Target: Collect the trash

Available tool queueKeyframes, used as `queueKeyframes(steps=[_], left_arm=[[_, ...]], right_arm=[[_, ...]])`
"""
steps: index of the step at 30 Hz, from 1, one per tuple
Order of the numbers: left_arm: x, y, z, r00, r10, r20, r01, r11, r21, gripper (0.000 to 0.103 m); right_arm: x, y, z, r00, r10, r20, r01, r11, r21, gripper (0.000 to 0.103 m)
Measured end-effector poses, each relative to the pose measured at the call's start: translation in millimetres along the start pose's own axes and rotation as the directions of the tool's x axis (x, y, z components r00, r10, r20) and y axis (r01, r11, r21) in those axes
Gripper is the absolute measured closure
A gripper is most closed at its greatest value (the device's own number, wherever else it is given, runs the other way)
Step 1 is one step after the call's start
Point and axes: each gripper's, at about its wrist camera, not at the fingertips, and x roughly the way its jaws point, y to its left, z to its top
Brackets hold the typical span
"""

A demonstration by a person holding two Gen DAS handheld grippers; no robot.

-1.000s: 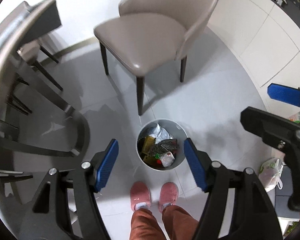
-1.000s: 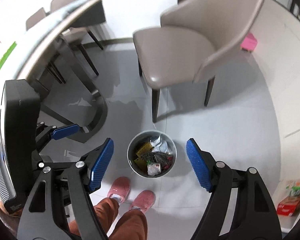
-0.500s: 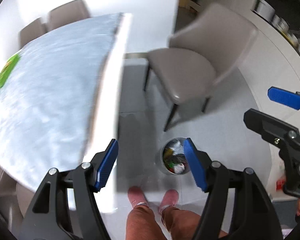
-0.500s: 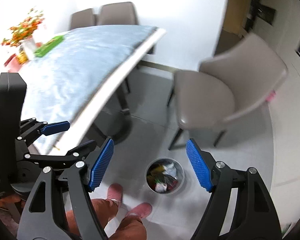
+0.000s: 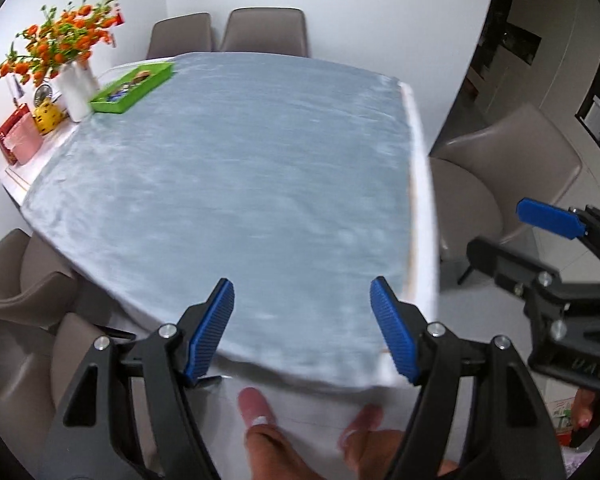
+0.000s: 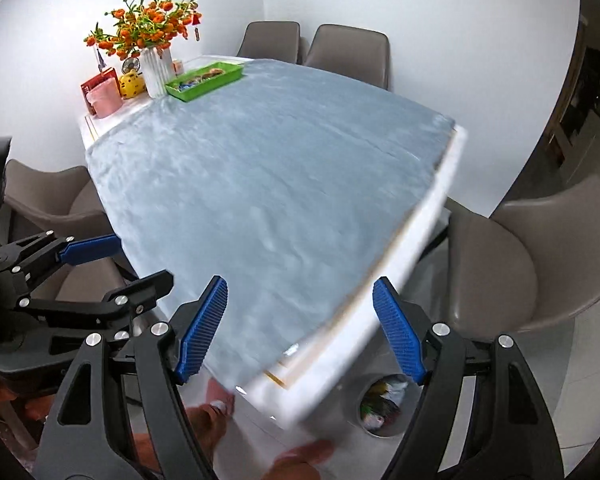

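My left gripper (image 5: 302, 328) is open and empty, held above the near edge of a table with a grey-blue cloth (image 5: 240, 184). My right gripper (image 6: 300, 328) is open and empty over the table's near corner (image 6: 284, 396). A round trash bin (image 6: 380, 408) holding mixed wrappers stands on the floor below the table's corner, partly hidden behind my right finger; it does not show in the left wrist view. Each gripper shows in the other's view: the right one (image 5: 548, 236), the left one (image 6: 88, 256).
A green tray (image 5: 134, 86) with small items, a white vase of orange flowers (image 5: 74, 88), a yellow toy and red boxes stand at the table's far left. Taupe chairs (image 6: 532, 256) surround the table. The person's pink slippers (image 5: 254, 402) show below.
Both grippers have swung up from the bin on the floor to face the tabletop. The bin has dropped out of the left view. Both jaws stayed open.
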Motion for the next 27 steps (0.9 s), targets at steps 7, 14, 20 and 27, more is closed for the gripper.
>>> queueKeyframes(steps=[7,14,20,27], left_arm=[[-25.1,102.1,15.1,1.0,0.024,0.006,-0.024,1.0,-0.015,0.031],[-48.6,164.3,34.1,0.999,0.039,0.019,-0.038,0.997,-0.07,0.025],[-75.1,176.4,48.7,0.996,0.036,0.081,-0.028,0.995,-0.097,0.024],[-95.3,166.0,68.3,0.985,0.053,0.165,-0.047,0.998,-0.039,0.021]], right_arm=[[12.2,84.7,41.7,1.0,-0.012,0.026,0.011,0.999,0.045,0.025],[-0.4,119.3,66.3,0.999,-0.035,0.04,0.033,0.999,0.041,0.017],[-12.6,123.4,80.2,0.997,-0.053,0.053,0.05,0.998,0.047,0.012],[-27.0,110.9,98.3,0.995,-0.057,0.078,0.051,0.996,0.077,0.01]])
